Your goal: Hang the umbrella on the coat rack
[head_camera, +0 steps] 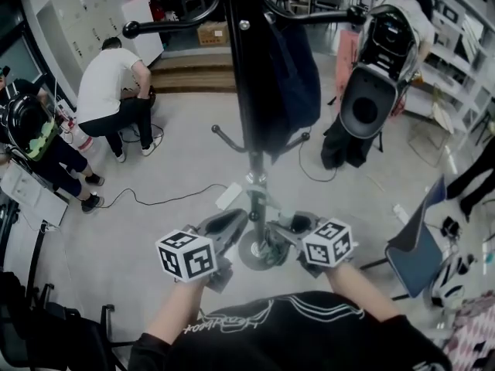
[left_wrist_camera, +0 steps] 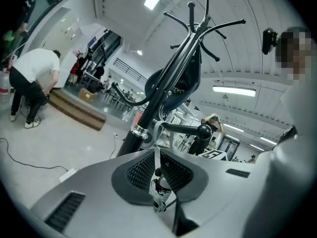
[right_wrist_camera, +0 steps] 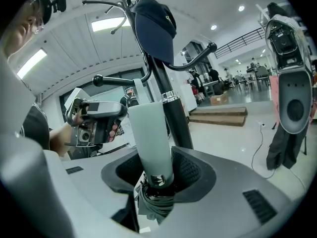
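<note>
The black coat rack pole (head_camera: 249, 91) rises straight ahead, with a dark garment (head_camera: 292, 83) on it. My right gripper (right_wrist_camera: 157, 182) is shut on the folded umbrella, its pale grey-green handle (right_wrist_camera: 150, 138) sticking up out of the jaws and the dark canopy (right_wrist_camera: 156, 205) bunched below. The left gripper (left_wrist_camera: 158, 175) is shut on the umbrella's thin grey strap (left_wrist_camera: 157, 143), which runs up toward a ball-tipped hook (left_wrist_camera: 200, 131) of the rack (left_wrist_camera: 168, 83). In the head view the left gripper (head_camera: 236, 221) and the right gripper (head_camera: 282, 226) sit side by side just before the pole, above its round base (head_camera: 259, 252).
A navy cap (right_wrist_camera: 154, 24) hangs high on the rack. A person in a white shirt (head_camera: 108, 87) bends over at the back left and another (head_camera: 42, 141) crouches nearby. A cable (head_camera: 158, 201) trails on the floor. A blue chair (head_camera: 418, 242) and a grey machine (head_camera: 379, 76) stand right.
</note>
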Motion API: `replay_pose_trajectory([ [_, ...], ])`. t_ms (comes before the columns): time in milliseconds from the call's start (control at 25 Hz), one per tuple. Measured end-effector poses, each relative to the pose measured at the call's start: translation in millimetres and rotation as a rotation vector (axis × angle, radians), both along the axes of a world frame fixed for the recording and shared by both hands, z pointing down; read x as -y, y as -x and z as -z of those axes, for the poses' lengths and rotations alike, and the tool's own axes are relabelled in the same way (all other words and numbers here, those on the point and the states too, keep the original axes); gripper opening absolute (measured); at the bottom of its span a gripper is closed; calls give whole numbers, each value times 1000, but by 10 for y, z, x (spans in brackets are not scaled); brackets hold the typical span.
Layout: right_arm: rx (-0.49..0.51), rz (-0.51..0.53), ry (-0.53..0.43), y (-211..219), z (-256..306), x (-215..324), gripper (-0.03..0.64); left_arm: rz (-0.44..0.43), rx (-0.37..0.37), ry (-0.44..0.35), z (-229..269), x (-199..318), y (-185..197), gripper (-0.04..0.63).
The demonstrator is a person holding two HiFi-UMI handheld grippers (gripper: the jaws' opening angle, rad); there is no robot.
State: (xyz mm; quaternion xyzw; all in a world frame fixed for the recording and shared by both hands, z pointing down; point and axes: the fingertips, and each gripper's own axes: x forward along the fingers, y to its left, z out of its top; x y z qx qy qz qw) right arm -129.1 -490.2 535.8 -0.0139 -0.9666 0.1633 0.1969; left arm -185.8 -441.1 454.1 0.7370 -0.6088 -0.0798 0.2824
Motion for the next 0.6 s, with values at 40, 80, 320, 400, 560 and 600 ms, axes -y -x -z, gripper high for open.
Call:
replay_pose_trajectory([
  [40, -8, -4, 9, -3, -56, -11, 167, 4, -7, 4, -30, -26, 2, 18],
  [80, -17, -7, 18, -3, -114, -22, 167, 10, -12, 8, -58, -52, 7, 18],
  [320, -43, 10, 31, 44, -315, -127, 175, 50, -33, 31, -180, -215, 26, 18],
  [400, -40, 15, 45, 74, -344, -133, 176, 61, -37, 38, -200, -269, 30, 18],
  [560, -17, 31, 94, 115, -382, -185, 180, 73, -63, 51, -215, -385, 13, 18],
  [600, -10, 34, 115, 115, -381, -195, 189, 74, -74, 50, -210, -405, 2, 18],
])
